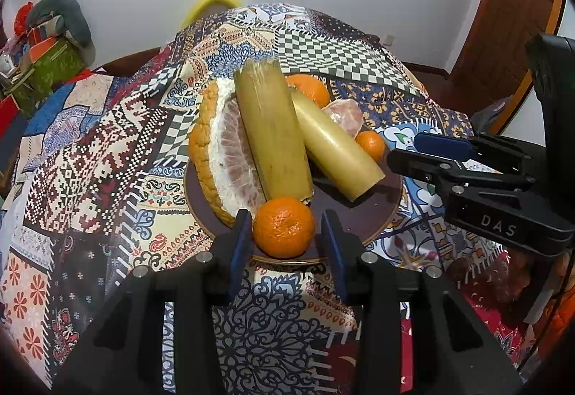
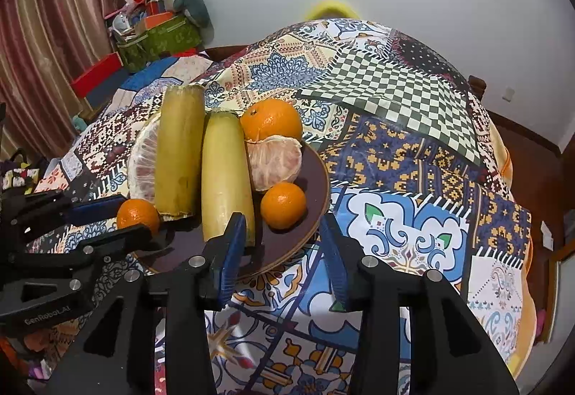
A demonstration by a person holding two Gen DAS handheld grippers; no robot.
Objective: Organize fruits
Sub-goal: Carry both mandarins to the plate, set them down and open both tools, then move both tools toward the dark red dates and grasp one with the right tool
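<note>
Your right gripper [image 1: 436, 157] carries the white letters "DAS" on its black body in the left wrist view, and your left gripper [image 2: 118, 222] shows "GenRoboAI" in the right wrist view; no other writing is legible.

Both grippers tilt down toward the dark brown plate [image 1: 359, 215] from its near side, left one at the near-left rim, right one at the near-right rim. Your left gripper's blue-padded fingers [image 1: 239, 244] stand on either side of the nearest mandarin [image 1: 284, 228], a narrow gap visible at each pad, so they bracket it without pressing. Your right gripper's fingers [image 2: 231, 244] are also parted, with only plate rim and tablecloth [image 2: 395, 150] between them; the left one sits just in front of the smooth cane piece's cut end.

On the plate you have two pale yellow-green sugarcane pieces: a rougher one [image 1: 271, 132] leaning on the pomelo wedge [image 1: 222, 150], and a smoother one [image 1: 334, 150] beside it. Count three unpeeled orange citrus: the nearest mandarin, a small one [image 1: 370, 144] on the right, and a bigger orange [image 1: 311, 89] at the back. One peeled citrus [image 1: 345, 118] lies between those last two. One pomelo wedge lies at the left rim.
</note>
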